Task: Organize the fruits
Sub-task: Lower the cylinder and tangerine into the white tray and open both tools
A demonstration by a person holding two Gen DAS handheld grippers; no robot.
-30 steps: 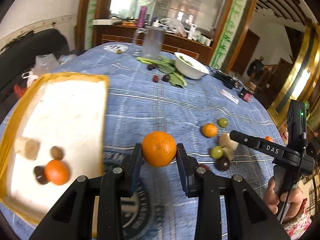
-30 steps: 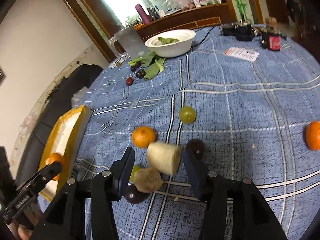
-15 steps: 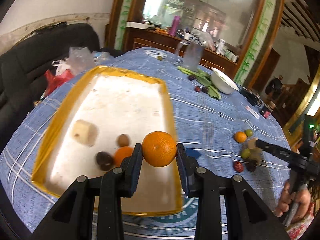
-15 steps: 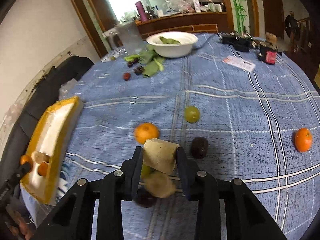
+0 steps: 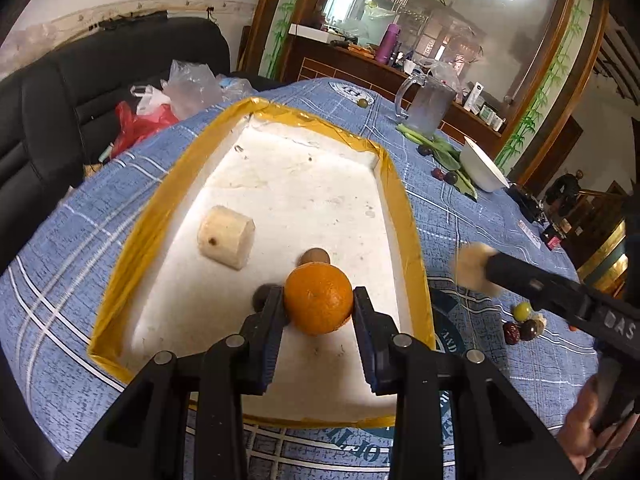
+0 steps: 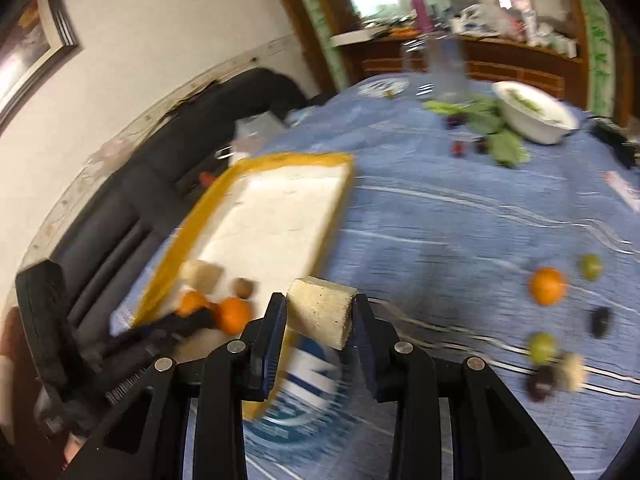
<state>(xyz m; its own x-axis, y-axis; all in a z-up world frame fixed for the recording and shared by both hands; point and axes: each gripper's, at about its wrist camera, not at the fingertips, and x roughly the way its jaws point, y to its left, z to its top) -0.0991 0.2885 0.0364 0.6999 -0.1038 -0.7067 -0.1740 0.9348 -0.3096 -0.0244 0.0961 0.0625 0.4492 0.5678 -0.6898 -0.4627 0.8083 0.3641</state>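
Note:
My left gripper [image 5: 319, 312] is shut on an orange [image 5: 319, 298] and hangs over the near part of a white tray with a yellow rim [image 5: 402, 204]. In the tray lie a pale cut chunk [image 5: 226, 237], a small brown fruit [image 5: 315, 257] and a dark fruit [image 5: 262, 296], partly hidden by a finger. My right gripper [image 6: 319, 318] is shut on a second pale chunk [image 6: 322, 310] just off the tray's [image 6: 280, 160] near right corner. Loose on the blue cloth stay an orange [image 6: 547, 286], green fruits [image 6: 591, 266], a dark fruit [image 6: 600, 321] and a pale piece [image 6: 574, 372].
A white bowl [image 5: 482, 170] with green leaves [image 5: 448, 152] and small dark fruits stands at the far side, next to a glass jug [image 5: 426, 106]. A black sofa [image 5: 60, 92] with plastic bags borders the table on the left. A hand [image 5: 588, 432] holds the right gripper's handle.
The left gripper carried the orange from over the cloth to over the tray. The right gripper closed on the pale chunk, lifted it from the fruit cluster and swung it left toward the tray.

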